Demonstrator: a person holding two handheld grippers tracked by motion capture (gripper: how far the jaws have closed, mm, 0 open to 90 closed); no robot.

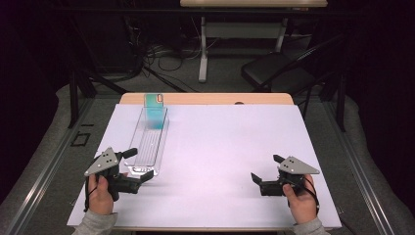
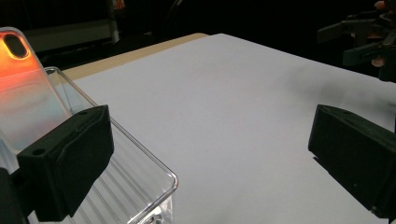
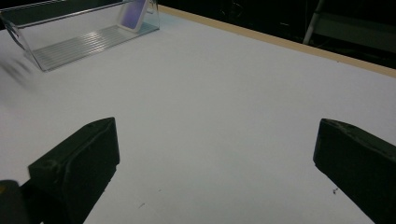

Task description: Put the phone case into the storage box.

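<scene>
From the high view, we had the left gripper [image 1: 139, 165] down at about eight o'clock on the white table [image 1: 220, 147], jaws spread wide and grasping nothing. Its two tips stood on either side of the near end of the clear tray [image 1: 150, 139], one jaw by the tray's left wall, the other just off its front corner. The tray ran lengthways toward eleven o'clock, and at its far end the phone case [image 1: 155, 113], teal from here, stood leaning on the end wall. Our right gripper [image 1: 266, 169] sat at four o'clock, well apart from the tray, jaws also parted and empty over bare table.

In the left gripper view, we looked between our own open jaws: the left-hand one lay over the tray [image 2: 154, 184], whose rounded corner rim sat between the jaws at seven o'clock. The phone case [image 2: 28, 88] glowed orange at ten o'clock, its camera cutout at the top. The right gripper [image 2: 359, 39] showed far off at two o'clock.

In the right gripper view, our jaws stood wide, bare table between them. The tray [image 3: 70, 42] lay at eleven o'clock, the phone case [image 3: 133, 11] propped in its far end, looking purple.
</scene>
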